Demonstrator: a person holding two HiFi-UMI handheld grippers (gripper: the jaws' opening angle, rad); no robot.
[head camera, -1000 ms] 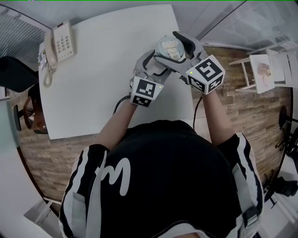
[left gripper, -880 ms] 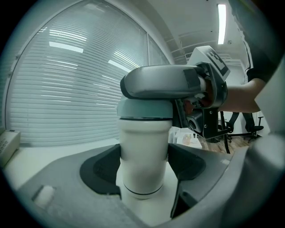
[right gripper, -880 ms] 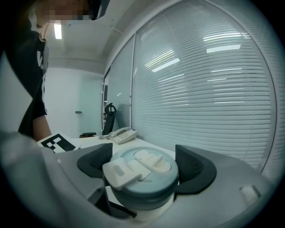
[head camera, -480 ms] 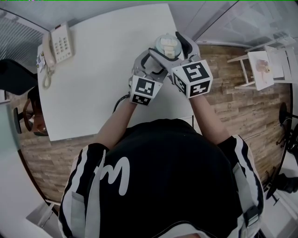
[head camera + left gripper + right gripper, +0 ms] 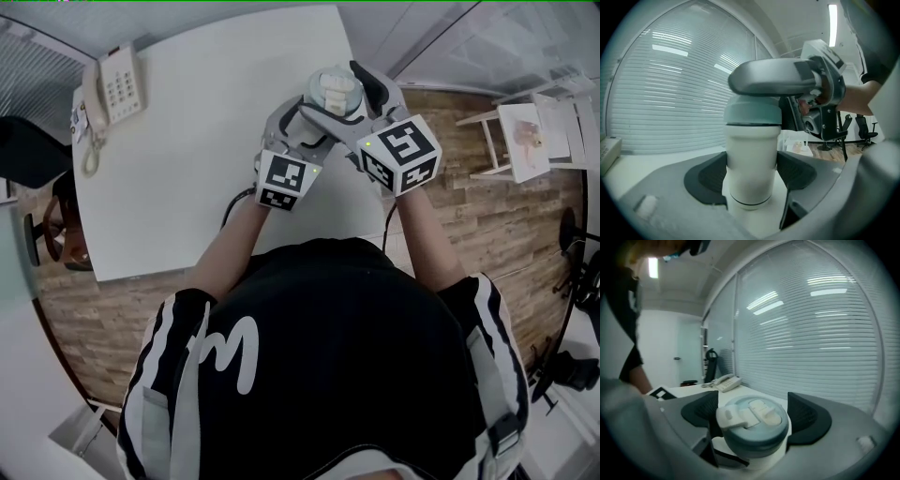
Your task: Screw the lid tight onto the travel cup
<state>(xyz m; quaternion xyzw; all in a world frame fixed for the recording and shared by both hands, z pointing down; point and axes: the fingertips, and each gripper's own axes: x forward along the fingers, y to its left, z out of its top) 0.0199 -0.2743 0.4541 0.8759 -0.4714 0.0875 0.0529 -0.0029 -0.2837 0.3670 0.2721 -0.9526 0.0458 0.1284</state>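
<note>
Travel cup (image 5: 751, 154) upright on surface (image 5: 206, 150), upper centre of head view; left gripper (image 5: 751, 174) clamped on its body, right gripper (image 5: 751, 414) clamped round the seated lid (image 5: 754, 430); tightness unconfirmed, final turns likely remain.

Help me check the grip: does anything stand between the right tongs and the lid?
Nothing visible does. The right tongs sit directly on the lid, touching its rim both sides; left tongs clamp the travel cup.

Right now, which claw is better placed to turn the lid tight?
Right. The right claw grips the lid from both sides; the left claw clamps the cup lower down, probably best for steadying.
</note>
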